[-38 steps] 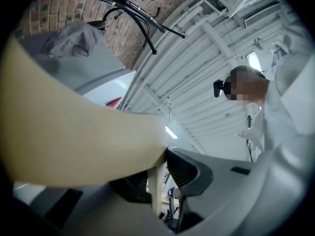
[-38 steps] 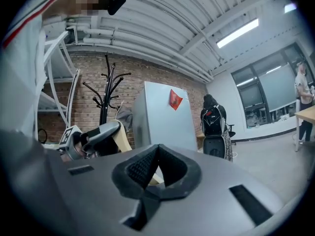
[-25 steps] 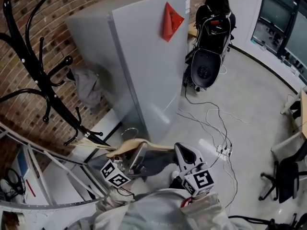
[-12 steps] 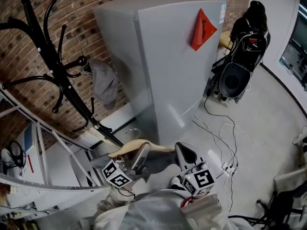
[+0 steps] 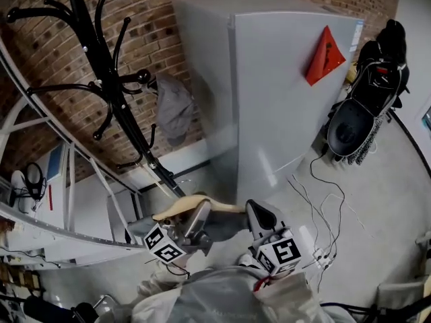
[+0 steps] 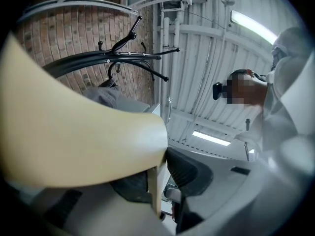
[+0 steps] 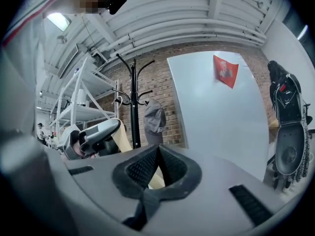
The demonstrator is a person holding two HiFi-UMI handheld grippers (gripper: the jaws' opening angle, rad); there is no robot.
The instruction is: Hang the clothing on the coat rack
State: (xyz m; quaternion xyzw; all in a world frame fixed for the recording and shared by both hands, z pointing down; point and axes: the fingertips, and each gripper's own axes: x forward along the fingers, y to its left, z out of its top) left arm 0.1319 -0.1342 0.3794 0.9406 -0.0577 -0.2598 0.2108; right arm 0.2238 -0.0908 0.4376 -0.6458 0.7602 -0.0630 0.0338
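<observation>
Left gripper [image 5: 197, 215] clamps the hanger [image 5: 180, 204]. Right gripper [image 5: 260, 215] seems clenched on its other end, with the garment [image 5: 225, 226] draped beneath. Carrying step, I judge: next, lift it to a hook on the rack [image 5: 111, 93] at 11 o'clock.
</observation>
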